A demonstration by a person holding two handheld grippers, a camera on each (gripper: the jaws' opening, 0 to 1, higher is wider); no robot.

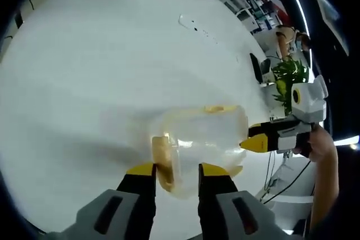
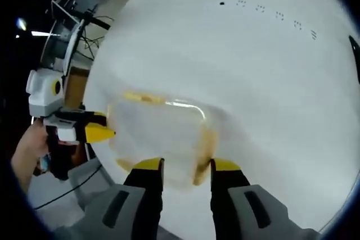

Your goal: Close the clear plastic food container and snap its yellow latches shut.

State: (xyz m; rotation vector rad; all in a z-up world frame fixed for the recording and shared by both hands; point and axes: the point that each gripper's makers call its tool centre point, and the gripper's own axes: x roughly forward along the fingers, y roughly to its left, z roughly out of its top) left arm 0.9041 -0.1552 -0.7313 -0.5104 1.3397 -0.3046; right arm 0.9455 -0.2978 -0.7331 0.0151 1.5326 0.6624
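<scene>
- The white surface [image 1: 112, 54] lies bare around the container [image 1: 205, 139].
- The right gripper [image 1: 253, 144] flanks one end, the left gripper [image 1: 175, 168] the other.

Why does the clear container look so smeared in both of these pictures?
Left gripper view: motion blur softens the container and its yellow latch; the white table bows from fisheye. Right gripper view: container likewise blurred, edges washed out.

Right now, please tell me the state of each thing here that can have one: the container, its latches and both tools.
clear plastic food container: on the white table, lid on.
yellow latch: between the left tool's jaws; snapped or not, cannot tell.
yellow latch at the far side: blurred, cannot tell.
left tool: open.
right tool: open, tips at the container's end.
</scene>
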